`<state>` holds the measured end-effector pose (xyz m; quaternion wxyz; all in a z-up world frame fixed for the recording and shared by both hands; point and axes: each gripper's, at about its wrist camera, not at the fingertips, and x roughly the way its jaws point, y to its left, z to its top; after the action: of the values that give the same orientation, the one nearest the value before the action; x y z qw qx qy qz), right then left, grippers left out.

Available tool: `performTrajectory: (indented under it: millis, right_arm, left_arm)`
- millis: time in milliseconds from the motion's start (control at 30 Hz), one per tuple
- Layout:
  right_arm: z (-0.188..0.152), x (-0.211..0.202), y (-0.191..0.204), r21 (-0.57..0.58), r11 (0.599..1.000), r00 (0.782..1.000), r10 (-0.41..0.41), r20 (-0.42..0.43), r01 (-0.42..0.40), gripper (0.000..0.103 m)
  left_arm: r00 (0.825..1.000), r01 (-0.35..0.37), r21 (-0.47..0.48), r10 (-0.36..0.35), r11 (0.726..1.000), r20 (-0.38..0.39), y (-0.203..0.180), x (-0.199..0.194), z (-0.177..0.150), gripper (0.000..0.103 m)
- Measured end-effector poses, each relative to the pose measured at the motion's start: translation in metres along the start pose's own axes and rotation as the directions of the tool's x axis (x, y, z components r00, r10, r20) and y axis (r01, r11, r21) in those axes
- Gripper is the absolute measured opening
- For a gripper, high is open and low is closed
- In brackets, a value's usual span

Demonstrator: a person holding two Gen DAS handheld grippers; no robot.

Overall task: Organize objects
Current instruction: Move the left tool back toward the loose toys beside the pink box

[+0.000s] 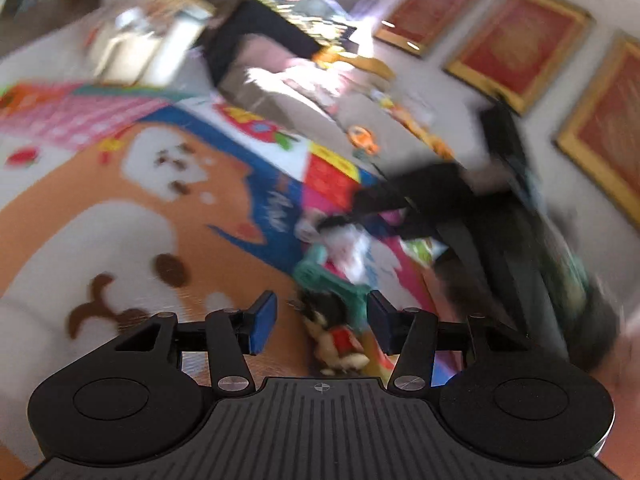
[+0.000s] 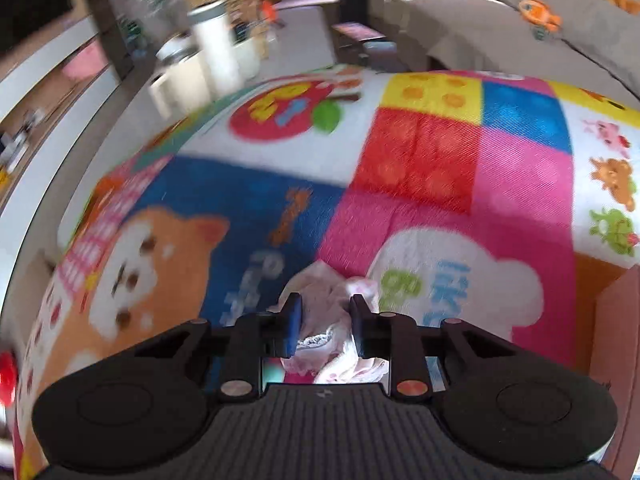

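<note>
Here the right gripper (image 2: 325,326) has its blue pads clamped on a soft, crumpled pink-and-white cloth (image 2: 332,312); lift gently so the limp, lace-edged fabric does not slip. The left gripper (image 1: 322,322) stands apart and empty above a small furry plush toy (image 1: 338,340). Both lie on the bright, woven-looking play mat (image 2: 460,168).

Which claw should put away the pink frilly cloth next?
The right claw. Its pads already pinch the pink frilly cloth above the play mat. The left claw is open over a small plush toy, holding nothing.
</note>
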<state>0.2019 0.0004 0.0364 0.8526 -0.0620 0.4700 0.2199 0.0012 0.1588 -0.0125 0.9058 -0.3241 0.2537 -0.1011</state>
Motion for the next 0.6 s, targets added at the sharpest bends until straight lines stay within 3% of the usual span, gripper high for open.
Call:
performTrajectory:
  millis: [100,267,367,433,533,600]
  right_arm:
    - [-0.033,-0.018,0.005,-0.092,0.995,0.999,0.023,-0.032,-0.026,0.025]
    - [-0.099,-0.066,-0.003,-0.206,0.977,0.998,0.043,-0.043,-0.051,0.025]
    - [-0.136,-0.098,-0.012,-0.251,0.968,0.999,-0.027,0.03,0.034,0.029]
    - [-0.157,-0.118,-0.016,-0.265,0.956,0.989,-0.095,0.11,0.121,0.055]
    - [-0.188,-0.151,-0.028,-0.229,0.965,0.974,-0.082,0.21,0.131,0.081]
    - [-0.207,-0.166,-0.039,-0.185,0.976,0.968,-0.068,0.24,0.115,0.085]
  left_arm:
    - [1.0,0.005,-0.071,-0.005,0.997,-0.003,0.01,0.0,0.003,0.048]
    - [0.999,0.014,0.015,-0.013,1.0,-0.032,-0.005,0.004,0.001,0.048]
    - [0.998,0.002,0.061,0.002,0.998,-0.06,-0.013,0.007,-0.001,0.048]
    - [0.997,-0.014,0.085,0.02,0.996,-0.074,-0.017,0.01,-0.002,0.048]
    - [0.995,-0.033,0.104,0.042,0.994,-0.085,-0.025,0.014,-0.005,0.048]
    - [0.994,-0.027,0.105,0.038,0.994,-0.1,-0.032,0.02,-0.007,0.048]
